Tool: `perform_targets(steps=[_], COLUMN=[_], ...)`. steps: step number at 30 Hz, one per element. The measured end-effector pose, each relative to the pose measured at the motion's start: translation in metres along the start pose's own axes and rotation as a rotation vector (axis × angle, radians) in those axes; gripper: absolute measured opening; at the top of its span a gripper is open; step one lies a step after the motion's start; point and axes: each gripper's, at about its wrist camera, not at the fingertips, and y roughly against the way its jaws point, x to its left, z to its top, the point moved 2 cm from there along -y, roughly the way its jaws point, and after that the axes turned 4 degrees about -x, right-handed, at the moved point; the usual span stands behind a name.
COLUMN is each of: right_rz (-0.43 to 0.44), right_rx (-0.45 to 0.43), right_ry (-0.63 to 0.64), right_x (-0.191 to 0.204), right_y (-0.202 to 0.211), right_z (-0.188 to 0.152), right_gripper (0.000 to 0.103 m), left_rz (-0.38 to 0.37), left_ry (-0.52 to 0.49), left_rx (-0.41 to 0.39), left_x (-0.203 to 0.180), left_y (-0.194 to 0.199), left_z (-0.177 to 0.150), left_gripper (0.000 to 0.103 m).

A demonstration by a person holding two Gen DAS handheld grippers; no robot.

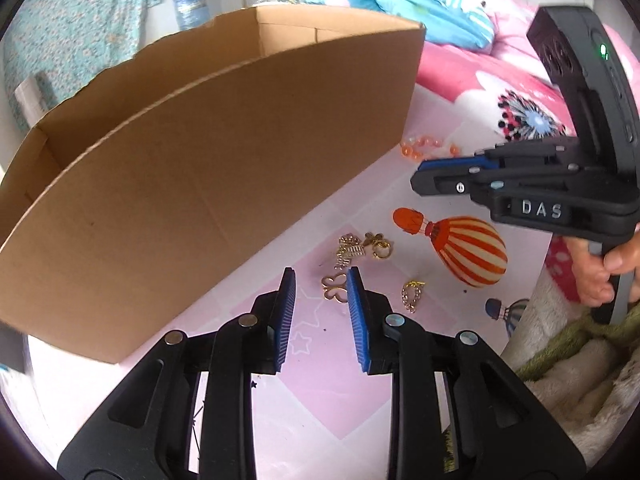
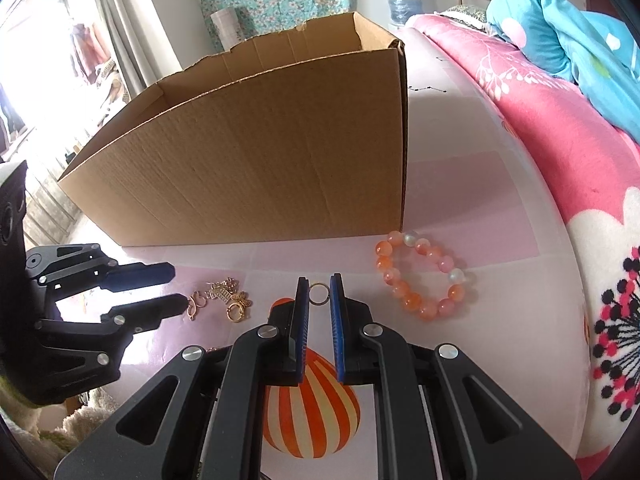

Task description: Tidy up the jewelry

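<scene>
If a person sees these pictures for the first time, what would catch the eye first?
Probably the big open cardboard box standing on the pink surface. In front of its right corner lies an orange bead bracelet. The right gripper pinches a small ring, and gold trinkets lie before the open left gripper.

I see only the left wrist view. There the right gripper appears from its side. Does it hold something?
Observer: Yes. The right wrist view shows the right gripper shut on a small metal ring, pinched at its fingertips.
Operator: The orange beads behind it, are they loose?
Observer: No. They form one closed bracelet, lying flat on the mat near the corner of the cardboard box.
Operator: How does my gripper stand to the gold pieces?
Observer: Seen from its side, the left gripper is open, and its lower fingertip is right beside a gold charm. I cannot tell whether they touch.
</scene>
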Motion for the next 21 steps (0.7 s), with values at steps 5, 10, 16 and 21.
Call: perform_targets(steps=[5, 10, 16, 21], right_rz=[-0.003, -0.004, -0.002, 0.0], right_rx=[0.001, 0.011, 0.006, 0.004], right_ry=[-0.002, -0.004, -0.004, -0.005], right_x=[0.0, 0.0, 0.0, 0.0], right_y=[-0.001, -0.003, -0.003, -0.003], right_z=[0.0, -0.001, 0.001, 0.0], right_gripper=[0.011, 0.011, 0.011, 0.011], left_rz=[-0.017, -0.016, -0.003, -0.02], left_ry=[-0.008, 0.022, 0.032, 0.038], left_rx=[0.039, 0.06, 0.085, 0.083], left_x=[0.001, 0.002, -0.004, -0.003], left_y=[-0.006, -0.009, -0.014, -0.011], left_z=[0.0, 0.001, 0.006, 0.004], left_gripper=[0.025, 0.025, 0.015, 0.015])
